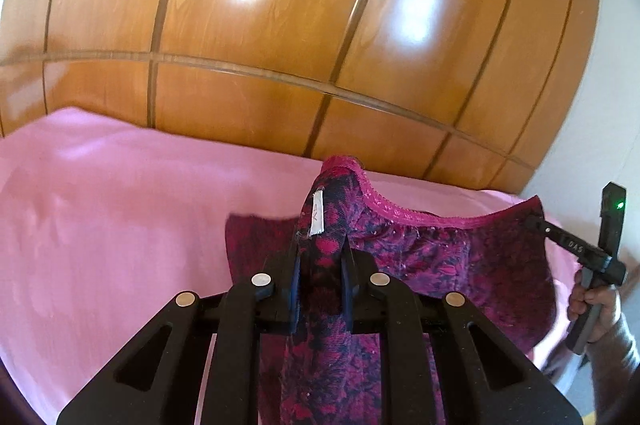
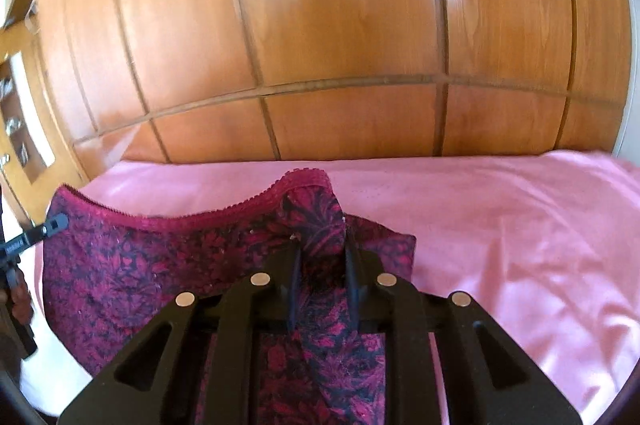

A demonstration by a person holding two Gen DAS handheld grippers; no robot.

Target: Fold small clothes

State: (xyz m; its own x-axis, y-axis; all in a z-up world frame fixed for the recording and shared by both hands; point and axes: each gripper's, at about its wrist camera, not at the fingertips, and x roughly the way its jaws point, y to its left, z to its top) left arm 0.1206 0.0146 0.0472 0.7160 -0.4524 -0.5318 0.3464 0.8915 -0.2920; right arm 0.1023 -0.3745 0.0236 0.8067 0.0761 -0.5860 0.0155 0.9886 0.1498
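A small magenta and dark floral garment [image 1: 440,257] with a pink lace waistband hangs stretched between my two grippers above the pink bed sheet [image 1: 112,217]. My left gripper [image 1: 322,265] is shut on one waistband corner, where a white label [image 1: 317,213] shows. My right gripper [image 2: 320,265] is shut on the other corner of the garment [image 2: 132,265]. The right gripper also shows at the right edge of the left wrist view [image 1: 560,233], and the left gripper at the left edge of the right wrist view [image 2: 44,227]. The garment's lower part hangs below the fingers.
A glossy wooden panelled wardrobe [image 1: 280,25] stands directly behind the bed. A white wall [image 1: 608,105] is to the right. The sheet [image 2: 520,245] spreads wide on both sides. A wooden shelf unit [image 2: 20,113] stands at the far left.
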